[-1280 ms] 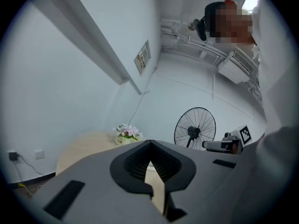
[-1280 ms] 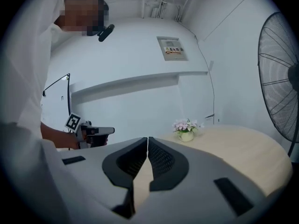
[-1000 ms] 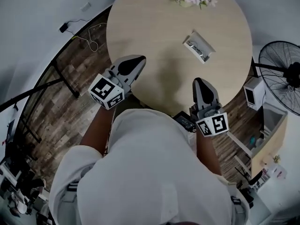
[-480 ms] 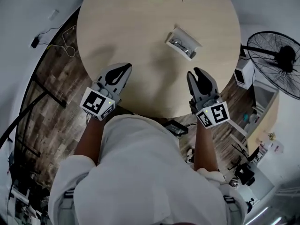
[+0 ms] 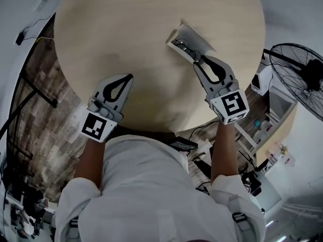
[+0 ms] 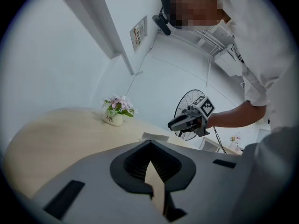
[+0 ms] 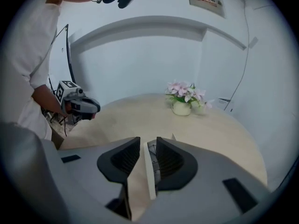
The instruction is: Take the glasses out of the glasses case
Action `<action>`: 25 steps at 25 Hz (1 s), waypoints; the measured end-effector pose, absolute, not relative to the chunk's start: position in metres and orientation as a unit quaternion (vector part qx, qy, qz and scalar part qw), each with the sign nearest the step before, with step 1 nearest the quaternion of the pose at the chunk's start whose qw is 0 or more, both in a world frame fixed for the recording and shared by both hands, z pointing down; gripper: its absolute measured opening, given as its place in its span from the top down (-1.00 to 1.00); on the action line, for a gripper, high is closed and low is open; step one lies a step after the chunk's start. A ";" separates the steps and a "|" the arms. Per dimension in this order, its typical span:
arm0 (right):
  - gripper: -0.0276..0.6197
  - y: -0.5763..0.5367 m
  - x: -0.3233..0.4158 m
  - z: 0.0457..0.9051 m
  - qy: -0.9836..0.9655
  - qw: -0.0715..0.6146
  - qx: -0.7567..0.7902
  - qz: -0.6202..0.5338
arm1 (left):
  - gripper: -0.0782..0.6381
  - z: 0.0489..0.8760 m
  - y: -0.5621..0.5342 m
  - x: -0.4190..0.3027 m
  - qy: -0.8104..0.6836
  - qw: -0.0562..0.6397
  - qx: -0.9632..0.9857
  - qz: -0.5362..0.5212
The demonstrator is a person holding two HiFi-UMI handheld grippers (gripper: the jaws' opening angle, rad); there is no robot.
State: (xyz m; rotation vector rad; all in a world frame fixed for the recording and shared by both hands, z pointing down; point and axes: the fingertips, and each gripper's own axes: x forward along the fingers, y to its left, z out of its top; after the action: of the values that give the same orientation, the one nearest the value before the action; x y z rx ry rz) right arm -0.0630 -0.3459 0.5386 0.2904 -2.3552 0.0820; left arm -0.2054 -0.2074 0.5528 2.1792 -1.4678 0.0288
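**At the open glasses case (image 5: 195, 36)**

Found it lying open on the round desk (image 5: 126, 29), with the glasses (image 5: 182, 47) inside. Saw the right tongs (image 5: 200, 59) at the case's near end, jaws slightly parted, the case's white edge showing in the gap. Noted the left tongs (image 5: 128, 77) well apart over bare desk, pressed together on nothing. Spotted a flower pot (image 7: 183, 107) farther back.

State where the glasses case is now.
In the head view the glasses case lies open on the round table, right side, just ahead of the right gripper.
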 end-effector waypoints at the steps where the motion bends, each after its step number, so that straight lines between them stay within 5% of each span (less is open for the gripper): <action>1: 0.57 -0.349 -0.065 0.547 -0.916 0.386 0.105 0.032 | 0.76 0.557 -0.205 -0.205 -0.541 0.253 0.802 0.015; 10: 0.57 -0.370 -0.065 0.613 -0.869 0.492 0.036 0.037 | 0.76 0.559 -0.213 -0.187 -0.536 0.190 0.823 0.000; 25: 0.64 -0.374 -0.050 0.656 -0.815 0.578 0.008 0.045 | 0.76 0.583 -0.208 -0.177 -0.523 0.214 0.825 -0.008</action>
State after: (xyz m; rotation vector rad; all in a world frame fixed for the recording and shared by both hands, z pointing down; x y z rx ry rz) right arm -0.0501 -0.3741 0.6563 0.0179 -1.9065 0.1046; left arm -0.1765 -0.2081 0.5826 2.2899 -1.4509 -0.0221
